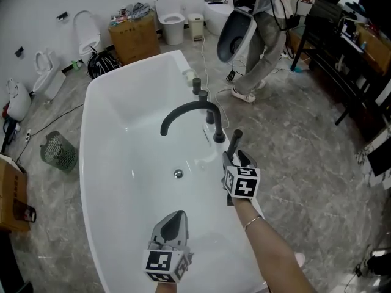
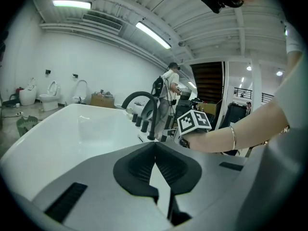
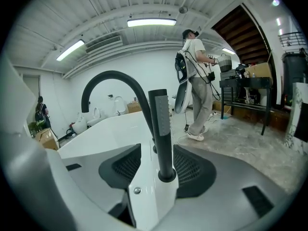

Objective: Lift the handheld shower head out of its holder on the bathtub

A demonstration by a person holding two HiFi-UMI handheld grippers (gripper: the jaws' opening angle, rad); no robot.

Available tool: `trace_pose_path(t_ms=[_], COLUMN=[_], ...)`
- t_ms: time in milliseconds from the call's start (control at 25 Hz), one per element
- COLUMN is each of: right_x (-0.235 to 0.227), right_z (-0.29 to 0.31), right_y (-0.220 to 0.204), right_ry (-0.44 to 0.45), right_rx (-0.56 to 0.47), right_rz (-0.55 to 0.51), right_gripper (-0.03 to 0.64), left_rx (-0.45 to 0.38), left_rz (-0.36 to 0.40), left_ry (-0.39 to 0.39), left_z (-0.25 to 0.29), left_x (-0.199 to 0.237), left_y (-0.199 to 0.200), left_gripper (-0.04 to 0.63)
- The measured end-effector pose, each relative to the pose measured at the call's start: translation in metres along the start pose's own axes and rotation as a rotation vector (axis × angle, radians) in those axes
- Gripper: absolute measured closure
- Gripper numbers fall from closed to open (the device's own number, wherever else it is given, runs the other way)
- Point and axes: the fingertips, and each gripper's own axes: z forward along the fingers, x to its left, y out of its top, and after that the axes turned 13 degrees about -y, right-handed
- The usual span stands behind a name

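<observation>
The handheld shower head (image 3: 161, 124) stands upright in its holder (image 3: 166, 175) on the bathtub (image 1: 116, 163) rim, beside the black spout (image 1: 186, 110). The right gripper (image 1: 237, 159) straddles it, fingers wide and not pressing. The left gripper (image 1: 176, 220) hovers over the bathtub's near end, fingers together and empty.

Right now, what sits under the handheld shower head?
The handheld shower head stands in a dark round holder on the bathtub rim; its lower end inside is covered.
</observation>
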Motion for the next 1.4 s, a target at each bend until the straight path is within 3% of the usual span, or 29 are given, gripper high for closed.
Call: trace_pose_path(t_ms=[320, 680, 1120, 1400], right_x=[0.002, -0.003, 0.002, 0.009], right_z=[0.03, 0.045, 0.037, 0.006], right_y=[0.006, 0.004, 0.005, 0.021], right_ry=[0.013, -0.027, -0.025, -0.015], right_rx=[-0.017, -0.026, -0.035, -0.101], right_rz=[-0.095, -0.176, -0.194, -0.235], right_gripper=[0.408, 0.479, 0.486, 0.487], left_rx=[-0.003, 0.011, 0.015, 0.004], left_rz=[-0.014, -0.028, -0.041, -0.036], left_ry=[0.009, 0.024, 0.023, 0.023], left_z=[0.013, 0.017, 0.017, 0.004], left_x=[0.01, 0.021, 0.019, 0.01], left_y=[-0.009, -0.02, -0.017, -0.002], left_gripper=[0.575, 0.575, 0.575, 0.575])
